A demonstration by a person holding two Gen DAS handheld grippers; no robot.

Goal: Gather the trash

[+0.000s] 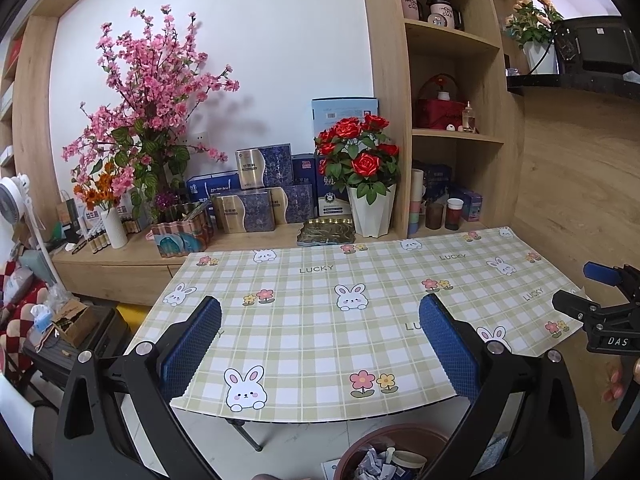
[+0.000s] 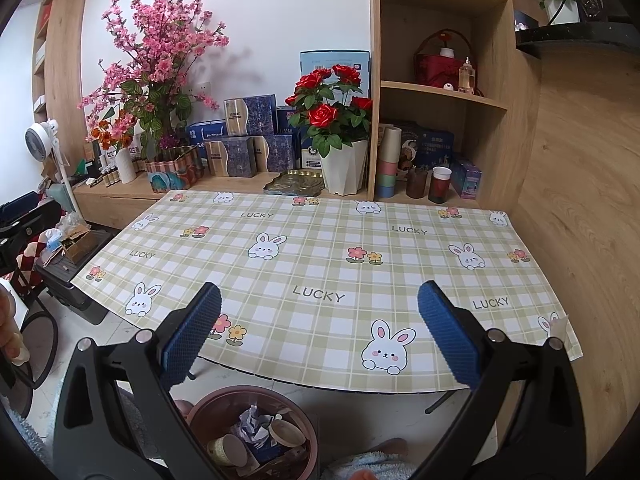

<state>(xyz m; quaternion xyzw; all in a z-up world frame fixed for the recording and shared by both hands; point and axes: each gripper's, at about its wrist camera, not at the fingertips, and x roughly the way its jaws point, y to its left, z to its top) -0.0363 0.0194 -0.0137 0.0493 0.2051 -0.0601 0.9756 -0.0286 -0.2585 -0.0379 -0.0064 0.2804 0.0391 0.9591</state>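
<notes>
A brown round trash bin (image 2: 224,408) stands on the floor below the table's near edge. It holds crumpled paper (image 2: 250,426) and paper cups (image 2: 286,432). The bin also shows at the bottom of the left wrist view (image 1: 384,436). My left gripper (image 1: 320,344) is open and empty above the near edge of the table (image 1: 304,328). My right gripper (image 2: 320,332) is open and empty above the same table (image 2: 320,248), with the bin below and between its fingers. The right gripper also shows at the right edge of the left wrist view (image 1: 592,296).
The table wears a green checked cloth with rabbits and "LUCKY" print. Behind it a wooden counter holds a white pot of red roses (image 2: 344,164), blue boxes (image 2: 240,152), a pink blossom arrangement (image 2: 156,60) and cups (image 2: 440,184). A wooden wall (image 2: 580,220) stands right; a fan (image 2: 40,136) and clutter left.
</notes>
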